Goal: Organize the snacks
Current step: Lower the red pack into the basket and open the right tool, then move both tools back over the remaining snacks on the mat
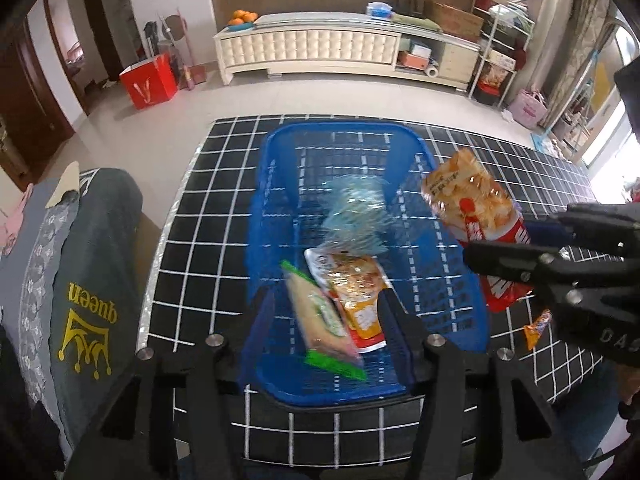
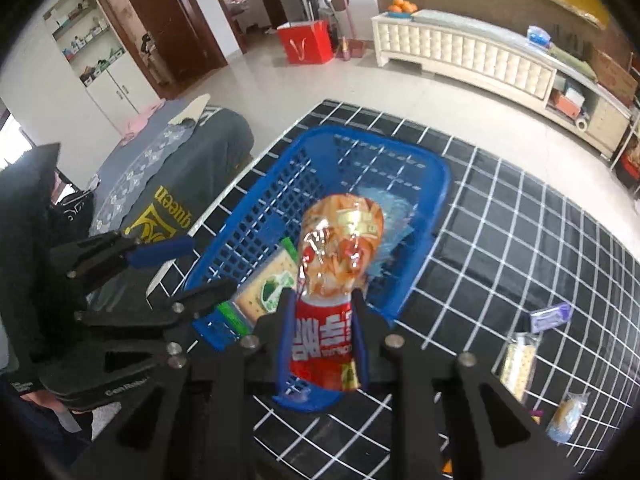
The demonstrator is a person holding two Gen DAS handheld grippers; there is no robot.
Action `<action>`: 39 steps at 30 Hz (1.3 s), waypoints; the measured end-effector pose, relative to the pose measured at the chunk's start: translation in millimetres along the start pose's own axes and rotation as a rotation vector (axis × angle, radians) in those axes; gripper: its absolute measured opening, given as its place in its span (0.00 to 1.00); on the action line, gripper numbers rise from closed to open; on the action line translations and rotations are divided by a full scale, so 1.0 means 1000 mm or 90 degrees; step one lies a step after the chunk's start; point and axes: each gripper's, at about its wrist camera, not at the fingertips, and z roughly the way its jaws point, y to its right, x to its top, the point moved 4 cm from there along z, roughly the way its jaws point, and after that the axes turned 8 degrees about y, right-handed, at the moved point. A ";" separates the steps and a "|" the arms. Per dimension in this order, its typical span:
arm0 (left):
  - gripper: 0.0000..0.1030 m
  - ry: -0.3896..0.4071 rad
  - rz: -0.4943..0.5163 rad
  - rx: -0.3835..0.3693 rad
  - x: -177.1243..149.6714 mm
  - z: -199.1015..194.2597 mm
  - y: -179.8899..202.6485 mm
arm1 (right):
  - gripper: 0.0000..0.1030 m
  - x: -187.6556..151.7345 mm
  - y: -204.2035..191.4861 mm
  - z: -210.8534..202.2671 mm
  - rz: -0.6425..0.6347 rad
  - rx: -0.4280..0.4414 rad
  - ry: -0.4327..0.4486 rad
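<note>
A blue plastic basket (image 1: 272, 200) stands on the black grid tablecloth. Inside it lie a green-edged cracker packet (image 1: 320, 320), an orange snack packet (image 1: 360, 292) and a pale blue clear packet (image 1: 356, 216). My left gripper (image 1: 328, 300) is open just above the basket's near end, its fingers wide on either side of the blurred cracker packet and apart from it. My right gripper (image 2: 323, 294) is shut on a tall red and orange snack bag (image 2: 336, 256), held upright over the basket's near right rim. The left wrist view shows that bag (image 1: 472, 208) at the right.
Loose snacks lie on the cloth right of the basket: a purple packet (image 2: 548, 316), a cracker packet (image 2: 518, 360), a small blue one (image 2: 568, 416) and a small orange one (image 1: 536, 328). A grey-covered chair (image 1: 92, 264) stands at the table's left edge.
</note>
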 end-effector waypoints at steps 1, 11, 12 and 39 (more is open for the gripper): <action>0.50 0.001 -0.006 0.006 -0.001 0.002 -0.006 | 0.29 -0.001 -0.002 0.007 0.002 0.002 -0.008; 0.50 -0.006 -0.019 0.021 -0.010 0.015 -0.034 | 0.29 -0.006 -0.019 0.050 -0.020 -0.005 -0.059; 0.50 -0.007 -0.022 0.020 -0.011 0.016 -0.036 | 0.29 -0.007 -0.020 0.053 -0.029 -0.013 -0.061; 0.50 0.032 0.013 0.031 -0.019 -0.004 -0.008 | 0.77 -0.012 0.001 0.009 -0.046 -0.073 0.012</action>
